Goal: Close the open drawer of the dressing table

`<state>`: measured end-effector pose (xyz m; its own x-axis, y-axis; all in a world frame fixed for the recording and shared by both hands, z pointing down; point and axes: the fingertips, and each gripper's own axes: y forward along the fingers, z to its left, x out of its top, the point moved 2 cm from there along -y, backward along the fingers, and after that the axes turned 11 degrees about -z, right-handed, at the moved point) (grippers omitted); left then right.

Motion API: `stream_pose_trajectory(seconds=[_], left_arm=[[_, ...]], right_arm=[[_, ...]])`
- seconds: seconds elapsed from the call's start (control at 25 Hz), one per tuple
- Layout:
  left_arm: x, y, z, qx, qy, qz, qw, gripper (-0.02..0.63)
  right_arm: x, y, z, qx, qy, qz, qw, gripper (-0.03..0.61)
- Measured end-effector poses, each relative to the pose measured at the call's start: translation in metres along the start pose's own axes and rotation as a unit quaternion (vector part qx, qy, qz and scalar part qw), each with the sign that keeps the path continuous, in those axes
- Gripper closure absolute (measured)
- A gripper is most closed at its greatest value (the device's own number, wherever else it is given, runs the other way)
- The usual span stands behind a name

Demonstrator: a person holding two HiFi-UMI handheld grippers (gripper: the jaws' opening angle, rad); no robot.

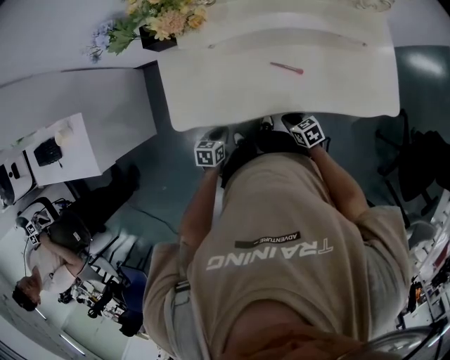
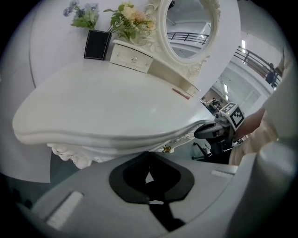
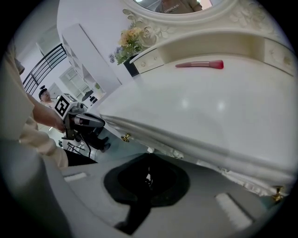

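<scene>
- Head view: the white dressing table [image 1: 281, 91] fills the upper centre of the frame. A pink brush [image 1: 286, 68] lies on top of it, and flowers [image 1: 158, 17] stand at its upper left corner.
- The left gripper [image 1: 214, 138] and right gripper [image 1: 295, 126] are both at the table's near edge, side by side. My beige shirt [image 1: 281, 239] covers the lower frame. No drawer shows from here.
- Left gripper view: the jaws are pressed together at lower centre with nothing between them. Just above them is the tabletop lip, with a gold knob [image 2: 166, 149] on the drawer front [image 2: 179, 139] beneath it. I can't tell whether the front sits flush. The oval mirror [image 2: 188, 28] is at upper centre.
- Right gripper view: these jaws are also together and empty, at lower centre. The carved front runs under the lip from centre to lower right.
</scene>
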<state>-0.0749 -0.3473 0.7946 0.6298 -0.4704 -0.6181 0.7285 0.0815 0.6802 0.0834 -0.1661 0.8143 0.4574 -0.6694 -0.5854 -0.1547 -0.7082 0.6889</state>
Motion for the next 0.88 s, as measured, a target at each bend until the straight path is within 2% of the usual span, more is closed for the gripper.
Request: stream_pose_trajectory(seconds=[0.4,0.64,0.76,0.88], left_arm=[[0.004,-0.044,-0.021,-0.029,0.058,-0.023,0.9977,0.607],[0.014,-0.076,-0.023,-0.038,0.077,-0.056,0.9947,0.607],[0.034,-0.091,-0.033,-0.057,0.069,-0.089,0.9920,0.607],[0.070,-0.102,-0.041,-0.064,0.083,-0.131,0.9858,0.607]], right_arm=[[0.002,-0.026,0.031,-0.023,-0.012,-0.039,0.999,0.574],[0.030,-0.052,0.067,-0.032,-0.028,-0.099,0.994,0.574],[0.050,-0.064,0.086,-0.028,-0.039,-0.132,0.990,0.574],[0.079,-0.078,0.102,-0.024,-0.050,-0.162,0.985,0.574]])
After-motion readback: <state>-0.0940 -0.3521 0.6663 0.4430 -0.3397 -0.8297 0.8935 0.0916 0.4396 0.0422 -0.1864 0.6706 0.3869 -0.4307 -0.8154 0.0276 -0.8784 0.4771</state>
